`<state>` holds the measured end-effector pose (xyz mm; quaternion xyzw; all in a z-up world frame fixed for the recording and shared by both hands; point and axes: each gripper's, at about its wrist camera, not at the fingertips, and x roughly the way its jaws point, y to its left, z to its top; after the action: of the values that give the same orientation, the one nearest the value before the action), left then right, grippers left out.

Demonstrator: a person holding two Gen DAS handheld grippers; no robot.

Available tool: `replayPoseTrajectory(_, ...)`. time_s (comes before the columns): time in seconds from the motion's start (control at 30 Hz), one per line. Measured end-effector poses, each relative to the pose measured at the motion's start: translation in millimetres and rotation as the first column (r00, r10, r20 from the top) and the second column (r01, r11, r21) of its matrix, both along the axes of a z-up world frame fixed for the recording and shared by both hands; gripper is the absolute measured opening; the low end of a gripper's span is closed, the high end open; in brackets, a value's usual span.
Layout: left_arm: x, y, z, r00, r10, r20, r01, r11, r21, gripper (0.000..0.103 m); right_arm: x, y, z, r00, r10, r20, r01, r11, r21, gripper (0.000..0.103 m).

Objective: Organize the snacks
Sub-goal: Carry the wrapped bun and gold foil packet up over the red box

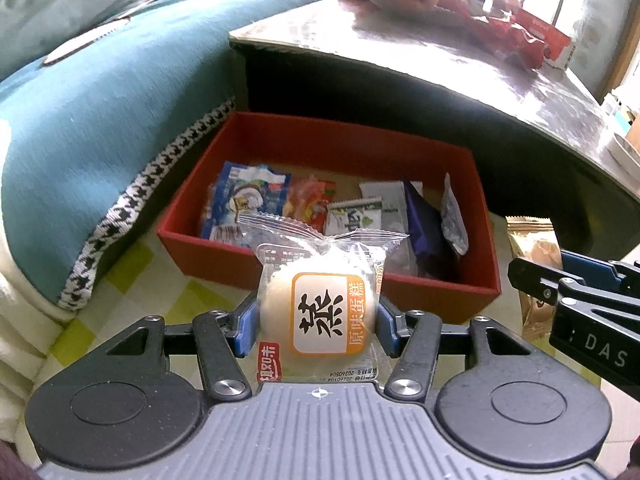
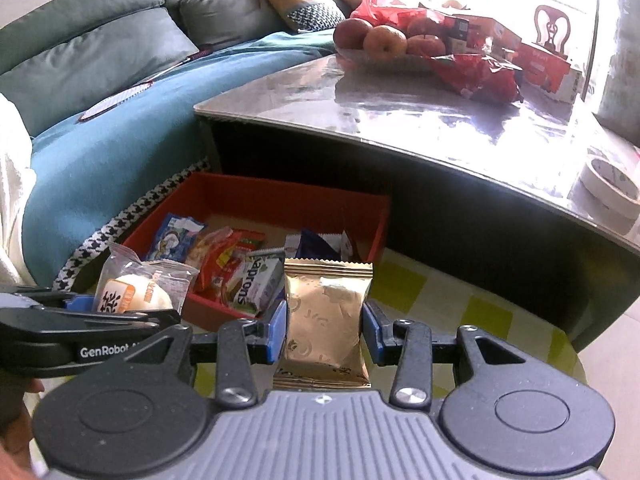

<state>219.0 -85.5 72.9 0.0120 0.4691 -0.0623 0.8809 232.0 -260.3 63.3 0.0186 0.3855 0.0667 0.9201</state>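
Gripping a clear-wrapped steamed cake [image 1: 318,312], the left tool [image 1: 318,322] is seen at lower centre of the left wrist view, its blue pads pressed against both sides of the packet, which is held upright with its orange-framed label facing the camera. A gold foil snack packet [image 2: 326,316] is clamped in the same manner by the right tool [image 2: 326,326] at lower centre of the right wrist view, the blue pads closed on its two sides. Both packets are held just in front of the near wall of a red box [image 1: 440,296], which is set on a yellow-and-white checked floor covering [image 1: 132,276] at mid-frame. Several wrapped snacks are contained in the box: a blue-and-white packet [image 1: 244,196] at its left, an orange-red packet [image 1: 310,200] beside it, a green-and-white packet [image 1: 352,216] at centre and a dark purple packet [image 1: 424,224] toward the right. Beyond the box a glossy grey tabletop [image 2: 420,112] is recorded across the upper right, bearing a dish of apples [image 2: 384,42], red wrappers [image 2: 476,74] and a roll of white tape [image 2: 610,184]. A teal sofa [image 1: 100,112] with houndstooth trim is noted at the left.
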Motion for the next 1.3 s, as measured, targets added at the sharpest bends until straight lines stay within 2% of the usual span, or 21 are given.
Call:
replayPoseTrajectory(0.6,29,10,9,0.999,0.037,0.031,-0.036,0.999,-0.013,0.064,24,5,4,1.0,0.008,0.019,-0.007,1.0,-0.003,0.043)
replayPoseTrajectory(1.3,52,6,8,0.998,0.049,0.03,-0.048,0.999,-0.012,0.065,42,12,4,1.0,0.015,0.026,-0.015,1.0,-0.001,0.043)
